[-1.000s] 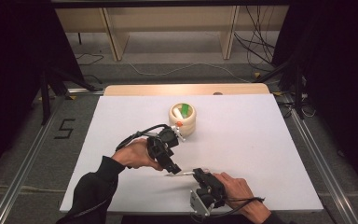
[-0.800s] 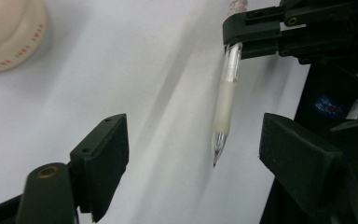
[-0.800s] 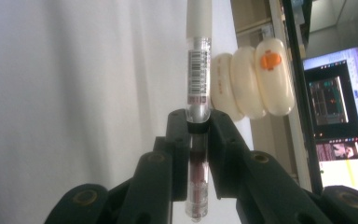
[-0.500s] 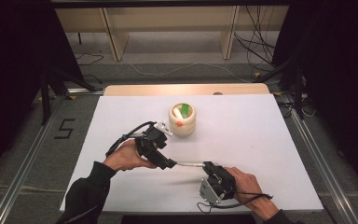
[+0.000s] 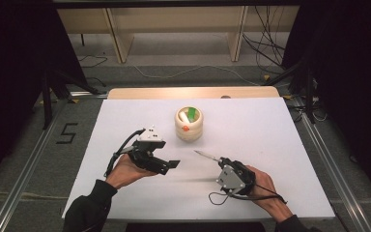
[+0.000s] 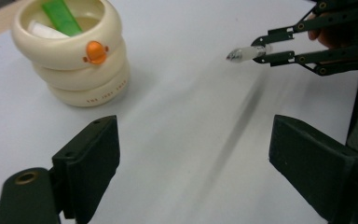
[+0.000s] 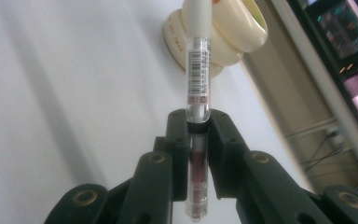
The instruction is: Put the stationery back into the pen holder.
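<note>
Beyond the white table (image 5: 280,145), cables (image 5: 265,48) trail over the floor near a wooden frame (image 5: 118,41).

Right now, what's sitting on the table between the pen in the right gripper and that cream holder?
Nothing: in the high view only bare white table separates the pen tip from the cream holder; the left gripper view shows the same.

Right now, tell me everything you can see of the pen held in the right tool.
The slim clear-barrelled pen looks plastic, with a white grip section, a barcode label and a dark reddish core inside. The right tool clamps it round a black band on the barrel, both jaws pressed against it. In the high view the pen is off the white table, its pointed tip aimed roughly toward the cream ringed holder, not touching it.
</note>
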A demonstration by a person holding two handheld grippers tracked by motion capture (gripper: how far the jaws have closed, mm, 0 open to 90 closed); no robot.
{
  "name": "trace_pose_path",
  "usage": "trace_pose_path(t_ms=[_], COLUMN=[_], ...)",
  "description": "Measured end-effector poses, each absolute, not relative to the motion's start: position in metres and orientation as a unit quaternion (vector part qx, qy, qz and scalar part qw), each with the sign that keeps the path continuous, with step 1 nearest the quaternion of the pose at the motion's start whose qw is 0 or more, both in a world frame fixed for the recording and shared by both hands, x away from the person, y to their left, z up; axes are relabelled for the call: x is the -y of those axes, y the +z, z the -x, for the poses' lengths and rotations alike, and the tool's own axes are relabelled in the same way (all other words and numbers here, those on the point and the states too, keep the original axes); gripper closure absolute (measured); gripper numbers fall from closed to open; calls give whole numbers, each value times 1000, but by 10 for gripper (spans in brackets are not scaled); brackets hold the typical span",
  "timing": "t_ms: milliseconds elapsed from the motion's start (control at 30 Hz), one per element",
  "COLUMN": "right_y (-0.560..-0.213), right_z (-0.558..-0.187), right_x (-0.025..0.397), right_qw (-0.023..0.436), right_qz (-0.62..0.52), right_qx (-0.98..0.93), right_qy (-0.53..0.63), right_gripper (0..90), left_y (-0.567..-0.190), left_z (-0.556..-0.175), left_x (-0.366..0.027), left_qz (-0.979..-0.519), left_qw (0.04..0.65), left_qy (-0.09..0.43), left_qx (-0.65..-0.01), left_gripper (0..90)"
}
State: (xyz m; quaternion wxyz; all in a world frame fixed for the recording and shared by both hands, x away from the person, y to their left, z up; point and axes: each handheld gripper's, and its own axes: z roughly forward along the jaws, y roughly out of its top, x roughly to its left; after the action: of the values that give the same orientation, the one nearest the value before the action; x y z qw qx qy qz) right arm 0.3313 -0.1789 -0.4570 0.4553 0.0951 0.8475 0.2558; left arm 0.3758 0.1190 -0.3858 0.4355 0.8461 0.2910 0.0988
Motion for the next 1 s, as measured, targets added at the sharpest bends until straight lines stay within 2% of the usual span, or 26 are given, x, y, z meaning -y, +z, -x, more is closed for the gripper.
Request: trace_pose_path(t_ms=[100, 167, 233, 533, 800, 1000], right_y=[-452, -451, -448, -441, -438, -427], right_z=[-339, -341, -345, -356, -368, -385], right_x=[188, 190, 195, 208, 208, 198], right_qw=[406, 396, 363, 249, 188, 182], right_qz=[-174, -185, -221, -329, -371, -382], right_qx=[-843, -841, -835, -794, -761, -743], right_qy=[307, 318, 350, 447, 497, 519], right_gripper=[799, 799, 799, 799, 799, 798], left_y=[-391, -395, -399, -406, -414, -418], left_z=[-371, -368, -366, -355, -342, -338], left_x=[-125, -130, -136, -153, -155, -157], left_qz=[-826, -811, -797, -759, -753, -747], left_qw=[463, 479, 495, 526, 529, 532], left_qy=[113, 126, 136, 186, 209, 214], left_qx=[-301, -311, -320, -335, -331, -335], left_gripper=[161, 160, 160, 161, 161, 161])
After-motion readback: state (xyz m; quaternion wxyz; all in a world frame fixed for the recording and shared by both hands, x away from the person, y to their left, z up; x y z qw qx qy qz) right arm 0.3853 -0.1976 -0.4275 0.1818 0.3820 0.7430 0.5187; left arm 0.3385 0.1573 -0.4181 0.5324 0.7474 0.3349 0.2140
